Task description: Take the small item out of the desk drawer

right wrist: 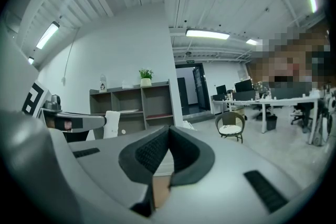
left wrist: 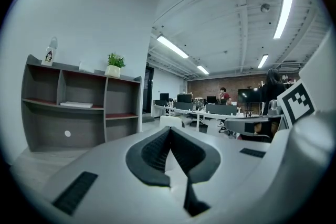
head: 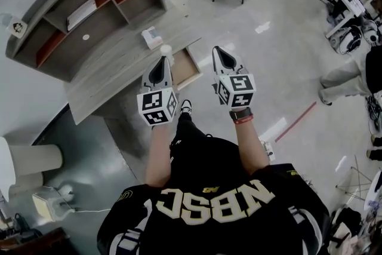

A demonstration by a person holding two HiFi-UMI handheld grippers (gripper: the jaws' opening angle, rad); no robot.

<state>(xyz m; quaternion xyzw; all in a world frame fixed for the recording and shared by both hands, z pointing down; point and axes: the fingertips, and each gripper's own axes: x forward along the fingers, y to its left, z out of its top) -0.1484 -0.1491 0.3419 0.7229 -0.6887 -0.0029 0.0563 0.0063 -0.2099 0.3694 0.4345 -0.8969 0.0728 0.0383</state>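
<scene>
Head view: left gripper and right gripper, both pinched closed and empty, hang over the open desk drawer, which lies between them, nearer the left one; the small item inside cannot be seen.

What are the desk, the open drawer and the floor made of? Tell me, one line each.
Desk: looks like grey wood-grain laminate, matte; streaky grain lines run along the top.
Drawer: pale tan wood or board inside, with a flat, dull look.
Floor: probably sealed concrete or epoxy, glossy; bright light patches reflect in it.
</scene>
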